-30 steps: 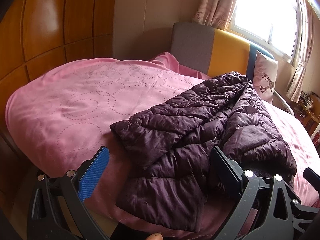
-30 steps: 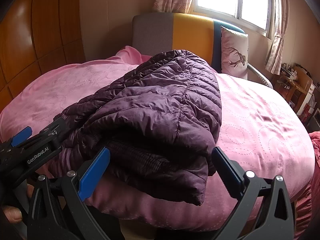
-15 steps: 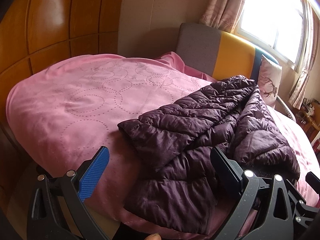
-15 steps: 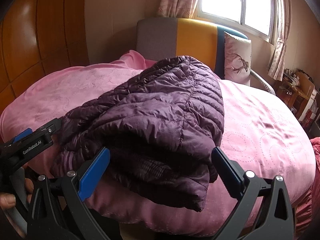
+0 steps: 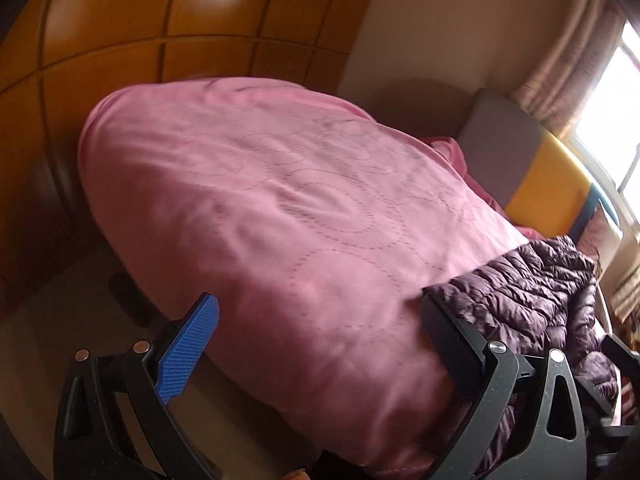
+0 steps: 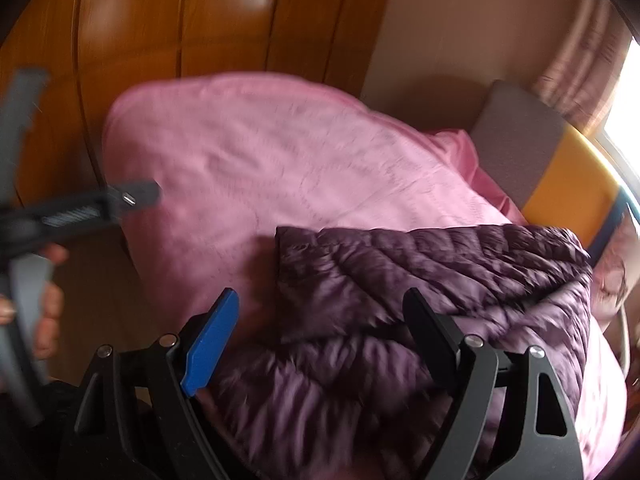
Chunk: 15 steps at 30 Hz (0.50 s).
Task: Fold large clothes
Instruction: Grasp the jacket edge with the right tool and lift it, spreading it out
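Note:
A dark purple quilted puffer jacket (image 6: pixel 420 292) lies folded in a heap on a bed with a pink cover (image 6: pixel 260 160). In the left wrist view the jacket (image 5: pixel 536 296) sits at the right, past the pink cover (image 5: pixel 280 208). My left gripper (image 5: pixel 320 344) is open and empty, over the bed's near edge, left of the jacket. My right gripper (image 6: pixel 320 340) is open and empty, just in front of the jacket's near side. The left gripper also shows in the right wrist view (image 6: pixel 80 208), held out to the left.
Wooden wardrobe panels (image 5: pixel 120 20) stand left of and behind the bed. A grey and yellow headboard (image 6: pixel 536 152) is at the far right, with a window and curtain (image 5: pixel 568 64) above it. The floor (image 5: pixel 60 300) shows left of the bed.
Both grippers have swung left and tilted, so the jacket has shifted to the right of both views. The left gripper now faces bare pink cover. Both stay open.

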Motion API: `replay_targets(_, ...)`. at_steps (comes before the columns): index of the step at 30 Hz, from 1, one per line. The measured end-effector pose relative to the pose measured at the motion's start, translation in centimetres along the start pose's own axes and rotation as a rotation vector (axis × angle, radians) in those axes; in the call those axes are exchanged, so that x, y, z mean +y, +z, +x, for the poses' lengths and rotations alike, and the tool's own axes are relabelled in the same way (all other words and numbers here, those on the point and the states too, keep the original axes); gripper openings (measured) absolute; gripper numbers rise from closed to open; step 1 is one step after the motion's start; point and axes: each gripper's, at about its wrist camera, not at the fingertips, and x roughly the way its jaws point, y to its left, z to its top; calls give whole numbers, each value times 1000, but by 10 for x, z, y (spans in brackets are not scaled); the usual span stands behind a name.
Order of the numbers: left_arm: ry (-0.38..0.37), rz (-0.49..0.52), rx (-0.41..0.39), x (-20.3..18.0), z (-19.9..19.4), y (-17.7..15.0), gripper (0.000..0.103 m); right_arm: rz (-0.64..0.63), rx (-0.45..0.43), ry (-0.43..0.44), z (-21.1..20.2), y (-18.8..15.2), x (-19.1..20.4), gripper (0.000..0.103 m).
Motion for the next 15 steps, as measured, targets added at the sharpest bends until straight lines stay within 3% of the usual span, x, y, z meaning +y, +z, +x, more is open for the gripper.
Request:
replay_targets(2, 0, -40, 22, 10, 4, -2, 100, -50, 88, -22, 35, 4, 7, 65)
replay_targets(3, 0, -46, 30, 12, 5, -2, 100, -59, 172, -7, 57, 3, 7, 42)
replay_targets(4, -5, -49, 39, 13, 7, -3, 100, -52, 227, -2, 69, 1, 3, 28)
replay_targets(6, -27, -48, 54, 12, 10, -5, 100, -25, 203, 5, 61, 5, -7, 14)
replay_targets(11, -124, 10, 85, -6, 15, -11, 100, 92, -14, -29, -24, 30, -65, 12)
replay_targets(15, -242, 68, 136, -36, 22, -17, 100, 252, -190, -194, -104, 34, -163, 12)
